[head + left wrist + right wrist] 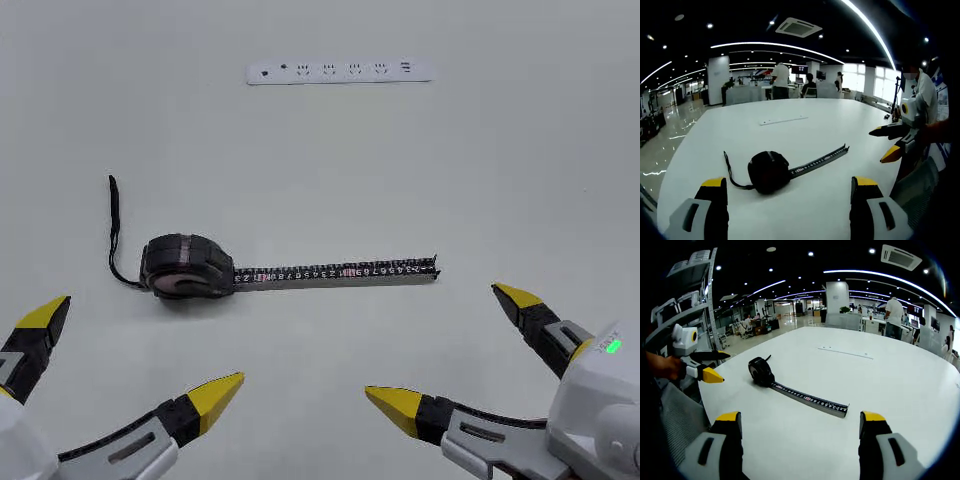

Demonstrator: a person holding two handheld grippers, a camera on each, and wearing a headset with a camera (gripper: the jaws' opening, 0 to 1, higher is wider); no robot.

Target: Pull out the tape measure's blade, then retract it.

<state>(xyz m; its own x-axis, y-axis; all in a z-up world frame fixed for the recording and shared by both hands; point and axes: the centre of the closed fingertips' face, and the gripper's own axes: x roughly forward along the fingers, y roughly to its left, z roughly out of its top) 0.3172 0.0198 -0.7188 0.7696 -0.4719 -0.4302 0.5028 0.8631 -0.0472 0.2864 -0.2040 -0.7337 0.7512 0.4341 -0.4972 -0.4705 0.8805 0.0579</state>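
A black tape measure (187, 266) (769, 171) (760, 371) lies on the white table, its blade (335, 272) (820, 160) (810, 400) pulled out to the right and resting flat. A black wrist strap (114, 232) trails from its left side. My left gripper (135, 365) (788, 187) hovers open near the front left, short of the case. My right gripper (455, 345) (799, 422) hovers open at the front right, just below the blade's hooked end (434, 266). Neither holds anything.
A white power strip (340, 71) (783, 120) (845, 352) lies flat at the far side of the table (320, 150). People stand by desks far behind the table in both gripper views.
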